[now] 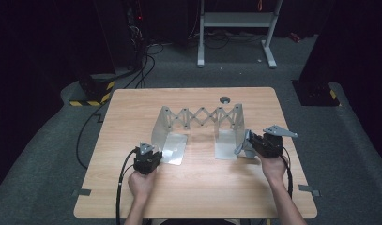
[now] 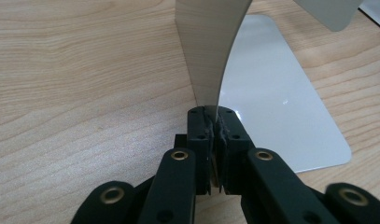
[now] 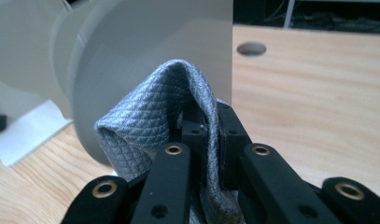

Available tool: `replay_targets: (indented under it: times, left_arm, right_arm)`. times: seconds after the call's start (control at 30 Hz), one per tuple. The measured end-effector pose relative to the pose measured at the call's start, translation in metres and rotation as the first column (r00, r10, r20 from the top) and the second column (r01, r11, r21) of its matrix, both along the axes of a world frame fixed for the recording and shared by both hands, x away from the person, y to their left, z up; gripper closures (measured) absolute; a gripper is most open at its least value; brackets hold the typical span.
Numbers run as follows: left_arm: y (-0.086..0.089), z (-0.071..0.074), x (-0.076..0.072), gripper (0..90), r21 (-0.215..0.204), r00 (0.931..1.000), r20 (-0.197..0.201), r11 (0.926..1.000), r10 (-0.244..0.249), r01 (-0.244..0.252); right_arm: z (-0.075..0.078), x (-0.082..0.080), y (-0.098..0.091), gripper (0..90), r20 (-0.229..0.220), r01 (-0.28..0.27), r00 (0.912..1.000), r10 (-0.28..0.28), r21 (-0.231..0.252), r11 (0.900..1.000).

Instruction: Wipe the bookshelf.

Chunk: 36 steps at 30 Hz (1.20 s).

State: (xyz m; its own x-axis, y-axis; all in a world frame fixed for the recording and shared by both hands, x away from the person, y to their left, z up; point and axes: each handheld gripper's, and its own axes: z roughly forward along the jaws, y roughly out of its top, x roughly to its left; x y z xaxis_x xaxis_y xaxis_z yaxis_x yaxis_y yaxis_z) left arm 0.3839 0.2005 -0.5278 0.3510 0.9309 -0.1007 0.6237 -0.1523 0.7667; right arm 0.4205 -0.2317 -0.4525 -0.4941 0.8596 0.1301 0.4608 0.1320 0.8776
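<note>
Setting: a wooden table (image 1: 193,187) with a round hole (image 1: 225,99) near its far edge, seen from above; dark carpet floor around it.
Rack: an extendable metal bookend rack (image 1: 200,117) stands at mid-table, two upright end plates joined by a scissor lattice, each end plate with a flat foot lying on the wood.
Left end plate: the curved upright plate (image 2: 208,51) rises from its foot (image 2: 281,102); in the left gripper view its near edge runs down between the black jaws.
Left gripper (image 2: 214,122): jaws drawn together and clamped on the thin edge of the left end plate; held in the person's left hand (image 1: 141,183) at the near-left corner of the rack.
Cloth: a grey, diamond-textured cloth (image 3: 164,112) is folded over and bulges just in front of the right end plate (image 3: 178,42).
Right gripper (image 3: 211,123): jaws pressed together on a fold of the cloth; held in the person's right hand (image 1: 274,168) just beside the right end of the rack.
Contact: in the right gripper view the cloth lies against the grey plate; whether it presses on it cannot be told.
</note>
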Motion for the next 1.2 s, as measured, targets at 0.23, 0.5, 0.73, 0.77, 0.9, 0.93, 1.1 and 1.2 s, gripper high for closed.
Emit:
replay_targets:
  times: [0.23, 0.5, 0.73, 0.77, 0.9, 0.93, 1.1, 1.2]
  left_arm:
    - [0.0, 0.0, 0.0, 84.8, 0.001, 1.0, 0.001, 1.0, 0.0, 0.0]
    - [0.0, 0.0, 0.0, 84.8, -0.001, 1.0, 0.0, 1.0, -0.002, 0.002]
    - [-0.001, 0.0, 0.0, 84.8, 0.003, 1.0, 0.002, 1.0, -0.001, 0.001]
    - [0.0, 0.0, 0.0, 84.8, 0.006, 1.0, 0.001, 1.0, -0.002, 0.002]
    - [-0.001, 0.0, 0.0, 84.8, 0.004, 1.0, 0.002, 1.0, -0.001, 0.001]
    - [-0.001, 0.0, 0.0, 84.8, 0.004, 1.0, 0.002, 1.0, -0.001, 0.001]
    - [-0.001, 0.0, 0.0, 84.8, 0.003, 1.0, 0.002, 1.0, -0.001, 0.001]
    - [0.0, 0.0, 0.0, 84.8, 0.002, 1.0, 0.001, 1.0, -0.002, 0.002]
  right_arm:
    - [0.021, -0.003, -0.001, 85.0, 0.056, -0.004, 0.9984, 0.005, -0.01, 0.9999]
    - [0.043, -0.003, -0.003, 85.0, 0.116, -0.002, 0.9932, 0.003, -0.01, 0.9999]
    - [0.047, 0.002, -0.001, 85.0, 0.127, 0.001, 0.9918, 0.003, -0.032, 0.9995]
    - [0.046, 0.004, -0.001, 85.0, 0.122, 0.004, 0.9925, 0.001, -0.033, 0.9994]
    - [0.038, 0.009, 0.002, 85.0, 0.101, 0.005, 0.9948, -0.001, -0.043, 0.9991]
    - [0.036, 0.011, 0.002, 85.0, 0.091, 0.004, 0.9959, -0.001, -0.043, 0.9991]
    - [0.024, 0.018, 0.002, 85.0, 0.055, 0.007, 0.9985, -0.004, -0.047, 0.9989]
    - [0.014, 0.019, 0.004, 85.0, 0.04, 0.018, 0.9991, -0.016, -0.062, 0.9979]
